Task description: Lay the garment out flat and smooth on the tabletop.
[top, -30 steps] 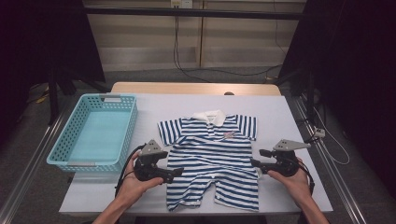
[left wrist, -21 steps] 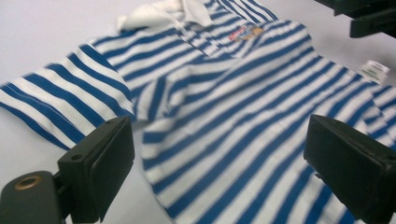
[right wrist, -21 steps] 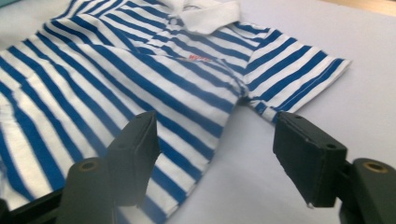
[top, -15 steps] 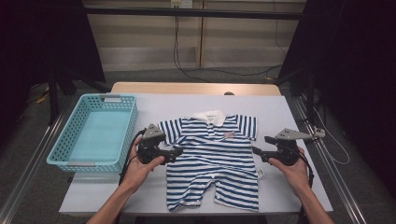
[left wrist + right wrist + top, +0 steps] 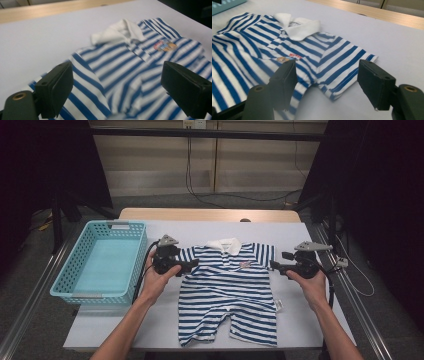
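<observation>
Blue-white striped baby romper (image 5: 227,290) lies flat on the desk (image 5: 310,320), collar away from the person, w/ a teal basket (image 5: 100,265) at its left. Left tool (image 5: 192,265) spread over one sleeve; right tool (image 5: 276,265) spread at the other, jaws just easing narrower, nothing pinched.

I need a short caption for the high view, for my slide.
Two hand-held grippers, left gripper and right gripper, approach the sleeves of a striped baby romper beside a basket.
</observation>
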